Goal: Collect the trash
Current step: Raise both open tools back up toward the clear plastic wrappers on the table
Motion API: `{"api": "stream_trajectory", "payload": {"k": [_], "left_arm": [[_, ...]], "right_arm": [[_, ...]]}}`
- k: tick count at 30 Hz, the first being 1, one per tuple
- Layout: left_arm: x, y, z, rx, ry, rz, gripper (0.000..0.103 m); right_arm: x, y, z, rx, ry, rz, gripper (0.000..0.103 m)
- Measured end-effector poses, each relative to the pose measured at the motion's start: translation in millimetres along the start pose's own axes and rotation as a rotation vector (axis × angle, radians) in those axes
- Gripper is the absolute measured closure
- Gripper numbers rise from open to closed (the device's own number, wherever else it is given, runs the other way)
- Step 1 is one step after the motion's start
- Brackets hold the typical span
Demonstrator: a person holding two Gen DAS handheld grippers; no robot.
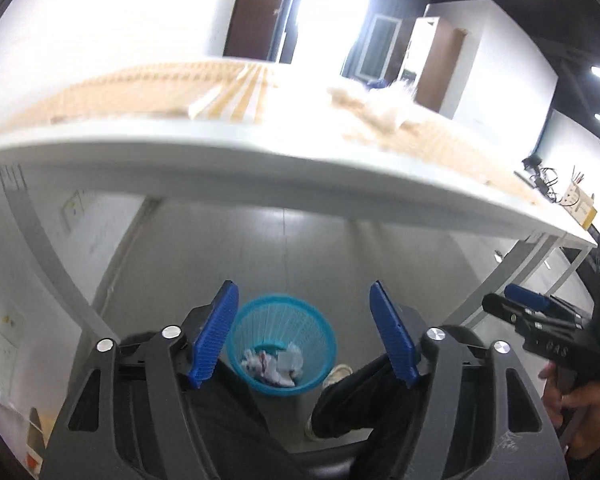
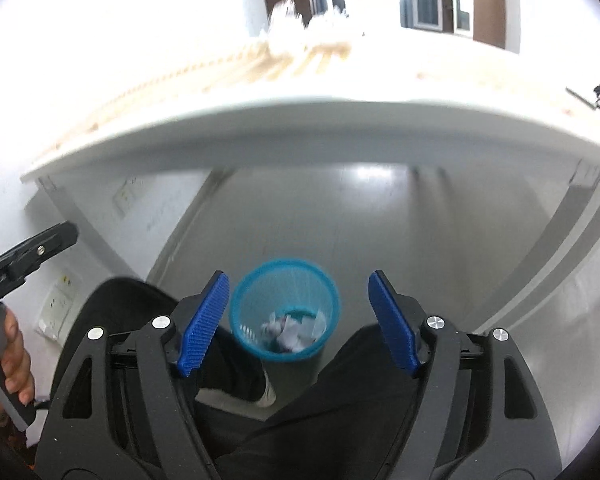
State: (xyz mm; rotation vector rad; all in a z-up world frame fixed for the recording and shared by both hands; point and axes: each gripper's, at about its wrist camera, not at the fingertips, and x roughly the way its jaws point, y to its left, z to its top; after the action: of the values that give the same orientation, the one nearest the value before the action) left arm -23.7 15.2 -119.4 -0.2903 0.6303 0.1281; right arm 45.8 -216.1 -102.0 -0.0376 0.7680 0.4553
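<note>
A blue mesh wastebasket (image 1: 324,332) stands on the grey floor under the table's front edge, with crumpled white paper (image 1: 274,366) inside. It also shows in the right wrist view (image 2: 244,300), with paper (image 2: 294,330) in it. My left gripper (image 1: 305,298) is open and empty, held above the basket. My right gripper (image 2: 296,284) is open and empty, also above the basket. The right gripper also shows at the right edge of the left wrist view (image 1: 540,312). A crumpled pale wad (image 1: 384,106) lies on the tabletop; in the right wrist view (image 2: 300,36) it looks blurred.
A white table (image 1: 260,160) with a tan patterned mat spans both views; its grey legs (image 1: 40,248) slant down at the sides. The person's dark trousers and a shoe (image 1: 338,374) are beside the basket. Cables and a small box (image 1: 576,200) sit at the table's far right.
</note>
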Motion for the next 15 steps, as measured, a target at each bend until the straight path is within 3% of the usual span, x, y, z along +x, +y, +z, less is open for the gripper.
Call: {"api": "stream_trajectory", "payload": {"k": [7,15], "left_arm": [[-8,-20,33,0.064,-0.053,0.011,0.024],[-4,-32,65,0.076,-0.09,0.011,0.011]], "right_arm": [[-30,-14,44,0.028,-0.097,-0.015,0.029],[-22,-24,88,0.045,-0.135,-0.025,0.026]]}}
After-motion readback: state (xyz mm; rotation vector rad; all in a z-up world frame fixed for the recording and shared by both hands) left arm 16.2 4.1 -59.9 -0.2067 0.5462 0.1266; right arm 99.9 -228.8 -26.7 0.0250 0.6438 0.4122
